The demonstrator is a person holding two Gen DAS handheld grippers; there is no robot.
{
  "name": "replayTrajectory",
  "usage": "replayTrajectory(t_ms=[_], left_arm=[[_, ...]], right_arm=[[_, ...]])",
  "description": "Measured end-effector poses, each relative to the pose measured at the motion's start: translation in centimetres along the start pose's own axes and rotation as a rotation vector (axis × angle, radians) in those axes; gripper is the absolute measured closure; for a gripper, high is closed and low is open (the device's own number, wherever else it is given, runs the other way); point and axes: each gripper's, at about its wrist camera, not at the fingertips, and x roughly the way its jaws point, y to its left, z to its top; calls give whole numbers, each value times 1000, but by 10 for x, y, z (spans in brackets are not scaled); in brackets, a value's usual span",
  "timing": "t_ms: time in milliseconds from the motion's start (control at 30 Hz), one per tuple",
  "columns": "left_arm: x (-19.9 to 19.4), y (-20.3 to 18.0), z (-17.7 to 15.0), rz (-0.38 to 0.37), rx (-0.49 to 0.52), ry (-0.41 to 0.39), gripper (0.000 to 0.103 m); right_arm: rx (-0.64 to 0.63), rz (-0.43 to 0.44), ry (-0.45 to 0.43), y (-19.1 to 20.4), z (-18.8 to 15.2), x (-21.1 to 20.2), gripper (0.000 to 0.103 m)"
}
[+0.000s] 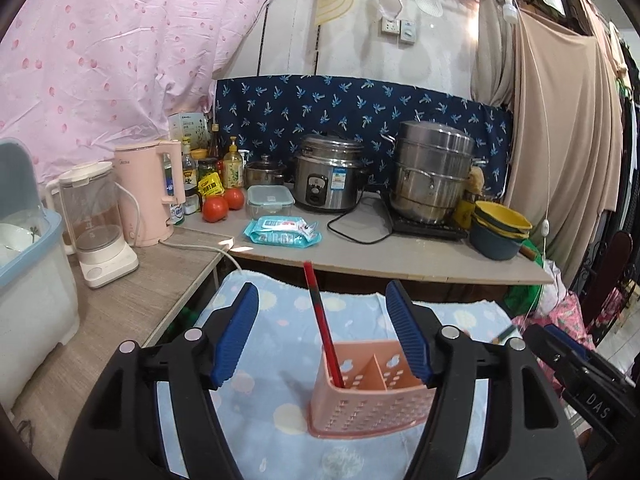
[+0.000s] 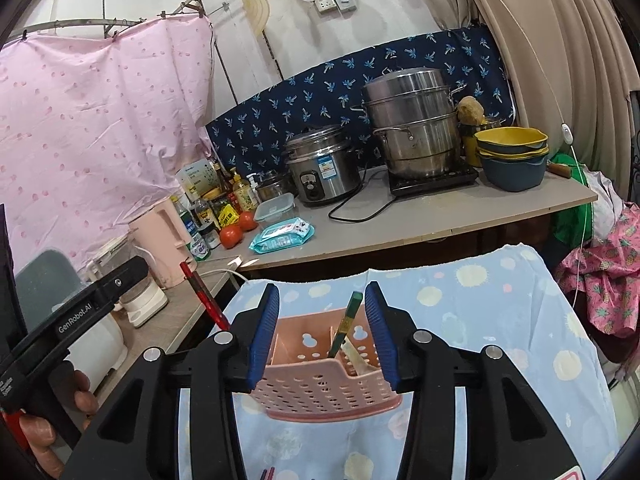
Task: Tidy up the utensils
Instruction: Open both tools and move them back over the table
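Observation:
A pink perforated utensil holder (image 1: 372,396) stands on a blue dotted cloth (image 1: 280,320). A red chopstick (image 1: 323,326) leans in its left compartment. My left gripper (image 1: 322,334) is open, its blue pads either side of the holder and chopstick, touching neither. In the right wrist view the holder (image 2: 324,384) also holds a green-handled utensil (image 2: 345,326) and a pale one. My right gripper (image 2: 322,332) is open around the holder's top, the green handle between its pads. The red chopstick (image 2: 202,296) shows at left.
A counter (image 1: 360,256) behind carries a rice cooker (image 1: 328,178), steel steamer pot (image 1: 430,172), stacked bowls (image 1: 500,230), wipes pack (image 1: 282,232), tomatoes, bottles, pink kettle (image 1: 148,192) and blender. A dish bin (image 1: 28,280) stands at left. Clothes hang at right.

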Motion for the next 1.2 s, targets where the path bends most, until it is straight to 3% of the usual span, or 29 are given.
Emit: replayTrajectory(t_ms=[300,800,1200], left_arm=[[-21,-7,-43,26,51,100,40],[-52,-1,-124,42,42,257,40],[-76,22,-200,79,48,386,40]], right_arm=[[-37,-14,49,6,-42,-28,59],[-111,-81,118,13,-113,-72,59],[-133,-113,277,5,-194,-93,59]])
